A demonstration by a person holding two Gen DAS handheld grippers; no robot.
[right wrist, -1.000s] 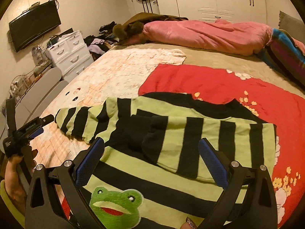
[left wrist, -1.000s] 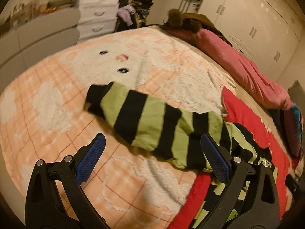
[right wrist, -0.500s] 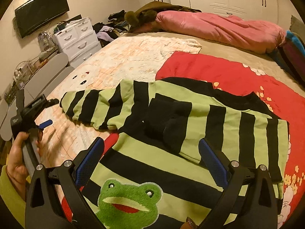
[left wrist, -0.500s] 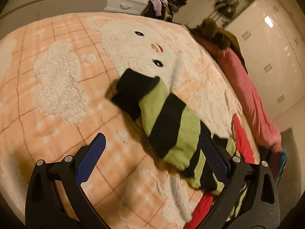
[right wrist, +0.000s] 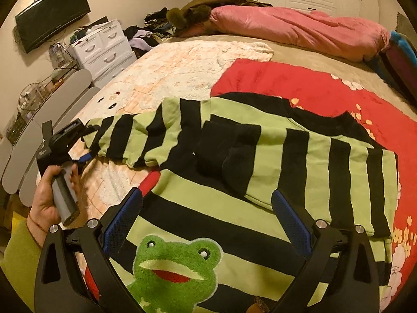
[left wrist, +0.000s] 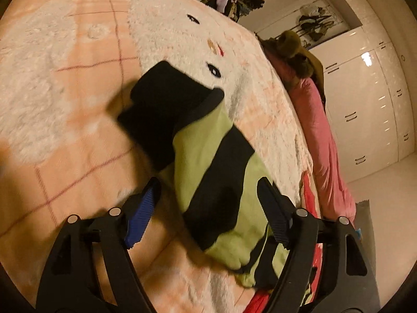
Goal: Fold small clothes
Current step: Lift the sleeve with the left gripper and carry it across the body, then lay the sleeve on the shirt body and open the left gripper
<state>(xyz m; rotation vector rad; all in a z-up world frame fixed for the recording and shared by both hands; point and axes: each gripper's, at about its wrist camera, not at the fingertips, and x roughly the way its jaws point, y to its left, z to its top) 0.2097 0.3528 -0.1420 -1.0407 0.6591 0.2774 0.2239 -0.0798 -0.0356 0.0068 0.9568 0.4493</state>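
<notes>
1. Left wrist view: the left tongs have dropped toward the bed and rolled. The outstretched sleeve of the striped sweater, earlier lying across at 12 o'clock, now runs from its black cuff at 11 o'clock down between the blue pads. The jaws have just been closing around it, but they stand spread and not yet pinching. I judge a grasp is imminent, to fold this sleeve inward.

2. Right wrist view: the right tongs hover spread and empty over the sweater's body with its frog patch at 6 o'clock, barely shifted. The other sleeve already lies folded across. The left hand is at 9 o'clock.
</notes>
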